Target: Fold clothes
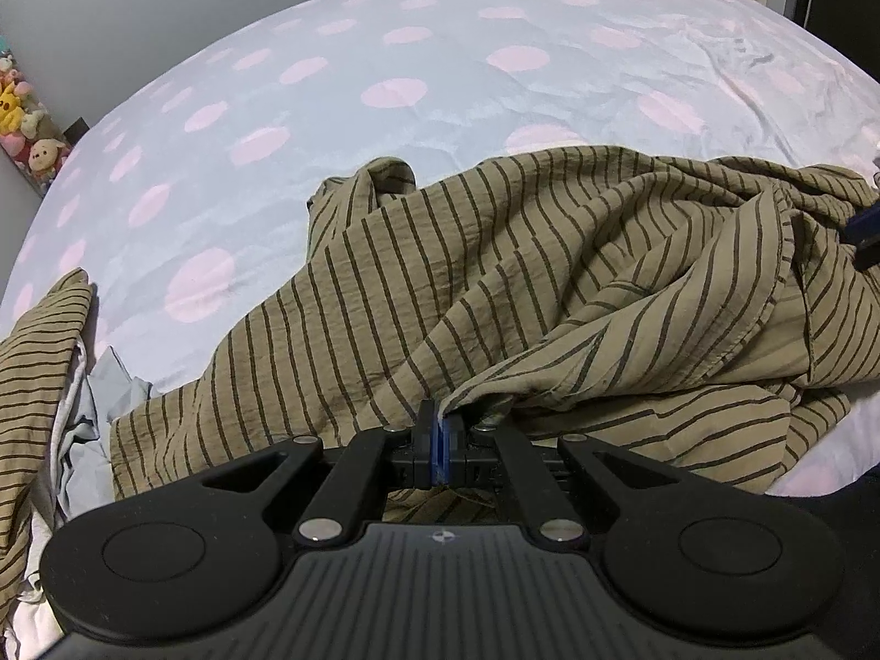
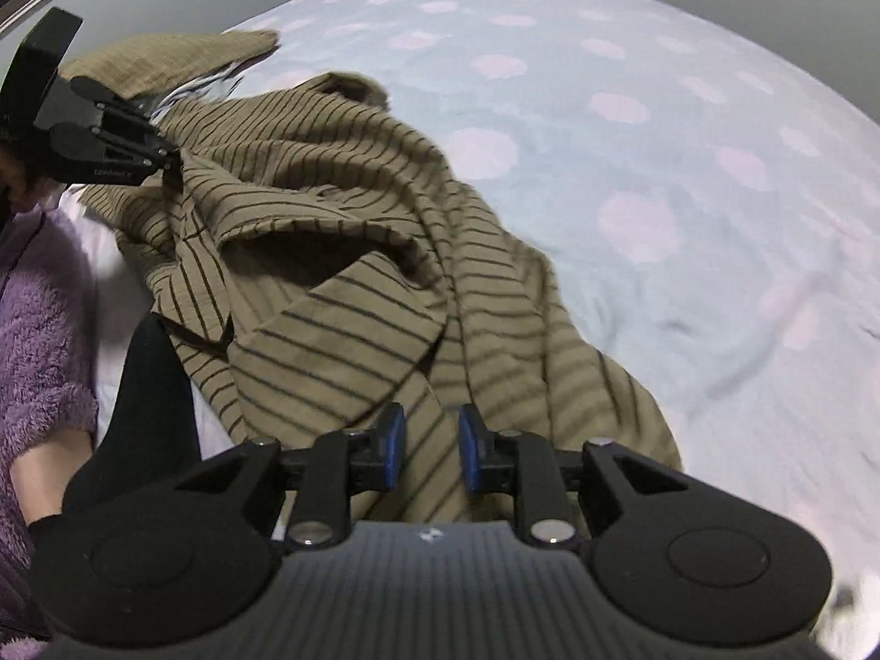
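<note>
Fold barely begun: striped shirt point(image 1: 495, 286) still crumpled, left gripper point(image 1: 441, 434) pinching its 6 o'clock hem, right gripper point(image 2: 432, 440) parted, empty.

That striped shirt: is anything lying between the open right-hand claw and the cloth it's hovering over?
Nothing visible does. The right gripper hangs with jaws apart directly over the striped shirt, only air between. The left gripper is already shut on another edge of the shirt, off to the side.
</note>
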Tool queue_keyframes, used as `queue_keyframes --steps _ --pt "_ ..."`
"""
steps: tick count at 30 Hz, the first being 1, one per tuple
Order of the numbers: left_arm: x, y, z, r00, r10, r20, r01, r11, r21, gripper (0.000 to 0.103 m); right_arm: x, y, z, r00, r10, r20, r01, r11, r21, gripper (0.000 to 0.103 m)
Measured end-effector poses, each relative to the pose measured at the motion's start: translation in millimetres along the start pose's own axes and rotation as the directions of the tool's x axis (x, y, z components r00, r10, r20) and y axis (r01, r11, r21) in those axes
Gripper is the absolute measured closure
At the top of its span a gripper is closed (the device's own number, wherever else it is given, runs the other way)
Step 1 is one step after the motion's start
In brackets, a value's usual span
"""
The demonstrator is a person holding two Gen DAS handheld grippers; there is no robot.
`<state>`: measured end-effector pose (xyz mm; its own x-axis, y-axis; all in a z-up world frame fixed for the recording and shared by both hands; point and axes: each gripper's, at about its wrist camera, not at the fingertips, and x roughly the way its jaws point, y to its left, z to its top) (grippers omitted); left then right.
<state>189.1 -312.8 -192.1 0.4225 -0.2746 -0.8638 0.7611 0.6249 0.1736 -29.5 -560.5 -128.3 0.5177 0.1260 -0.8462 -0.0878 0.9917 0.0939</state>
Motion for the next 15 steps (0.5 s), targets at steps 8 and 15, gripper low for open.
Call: queue_keyframes --steps 8,15 --pt "15 1 1 1.0 -0.015 -0.025 0.015 1.0 -0.002 0.103 31 -8 -5 0.992 0.081 -0.101 -0.082 0.997 -0.011 0.071" --pt "19 0 1 0.999 -0.015 -0.032 0.015 1.0 0.009 0.103 -3 17 -25 0.999 0.002 -0.034 -0.003 0.999 -0.035 0.094"
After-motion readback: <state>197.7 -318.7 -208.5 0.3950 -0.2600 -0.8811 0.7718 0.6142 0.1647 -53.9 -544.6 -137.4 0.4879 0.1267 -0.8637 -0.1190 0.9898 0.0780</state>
